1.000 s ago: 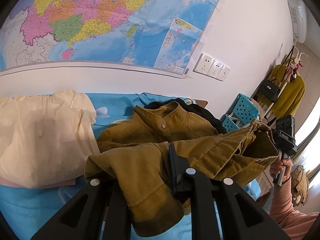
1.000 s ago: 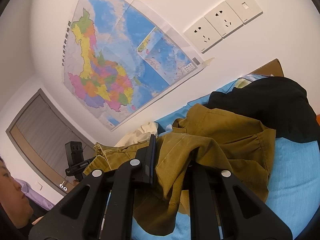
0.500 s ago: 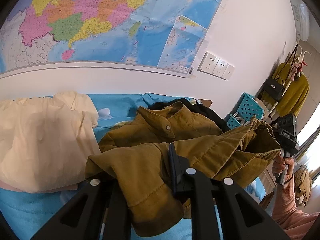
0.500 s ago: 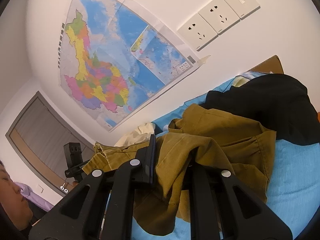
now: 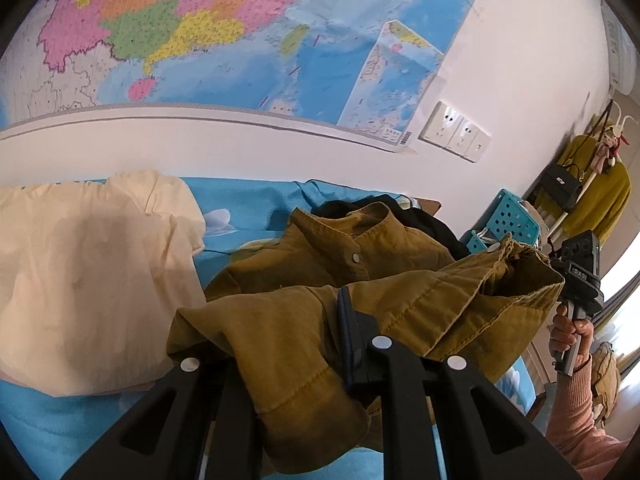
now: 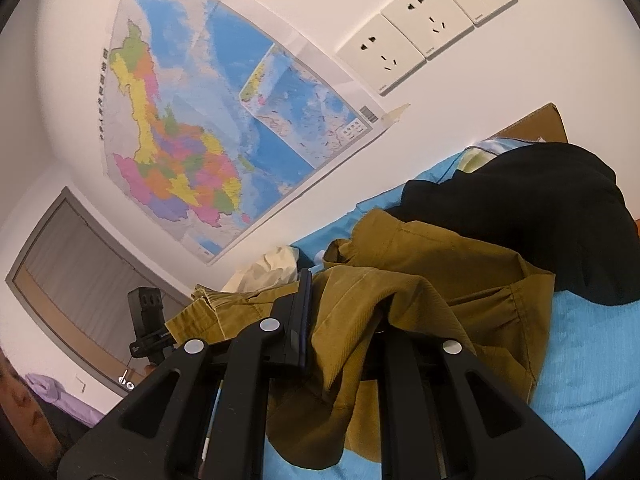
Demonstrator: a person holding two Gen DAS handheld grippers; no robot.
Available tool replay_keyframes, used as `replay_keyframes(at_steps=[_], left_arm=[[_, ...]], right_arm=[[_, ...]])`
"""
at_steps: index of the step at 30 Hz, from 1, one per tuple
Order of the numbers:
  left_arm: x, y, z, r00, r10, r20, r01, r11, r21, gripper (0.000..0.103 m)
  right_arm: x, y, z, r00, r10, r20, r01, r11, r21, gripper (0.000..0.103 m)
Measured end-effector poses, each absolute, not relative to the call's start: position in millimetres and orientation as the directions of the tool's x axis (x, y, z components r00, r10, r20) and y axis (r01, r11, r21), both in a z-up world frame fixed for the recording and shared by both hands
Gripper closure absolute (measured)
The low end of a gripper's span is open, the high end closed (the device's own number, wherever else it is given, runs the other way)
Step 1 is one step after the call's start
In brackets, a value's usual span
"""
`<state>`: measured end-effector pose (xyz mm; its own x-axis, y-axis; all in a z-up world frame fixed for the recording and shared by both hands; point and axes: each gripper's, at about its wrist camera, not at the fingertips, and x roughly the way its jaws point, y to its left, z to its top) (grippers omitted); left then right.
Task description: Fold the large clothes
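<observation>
An olive-brown corduroy shirt [image 5: 320, 256] with snap buttons lies on the blue bed sheet [image 5: 248, 200], its collar toward the wall. My left gripper [image 5: 316, 320] is shut on one lifted edge of it. The cloth drapes over the left finger and hides it. My right gripper [image 6: 344, 308] is shut on another part of the same shirt [image 6: 440, 264], with fabric folded over its right finger. The stretch of hem between the two hangs above the bed. In the left wrist view the right gripper [image 5: 576, 276] shows at the far right, held by a hand in a pink sleeve.
A cream garment [image 5: 80, 272] lies on the bed to the left. A black garment [image 6: 540, 208] is piled past the shirt's collar. Behind are a wall map [image 5: 240, 32], wall sockets [image 6: 420, 28], teal baskets [image 5: 512, 220] and a coat rack [image 5: 588, 176] with a yellow garment.
Both grippers have carried the held shirt edge a little toward the wall and the collar. The map and sockets have shifted in both views. The grips are unchanged.
</observation>
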<state>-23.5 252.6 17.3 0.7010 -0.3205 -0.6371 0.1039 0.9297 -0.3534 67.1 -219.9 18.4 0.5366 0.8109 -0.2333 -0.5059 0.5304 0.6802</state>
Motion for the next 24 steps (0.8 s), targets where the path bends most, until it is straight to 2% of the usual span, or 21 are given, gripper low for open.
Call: replay_keyframes(at_steps=[24], left_arm=[[56.2,260.2,-24.6,0.599,-0.261,-0.757,-0.028,0.938,-0.345,0.089]], right_arm=[[147.1,-215.1,-14.0,0.547,0.772,-0.323,-0.373,0.571,0.731,0.092]])
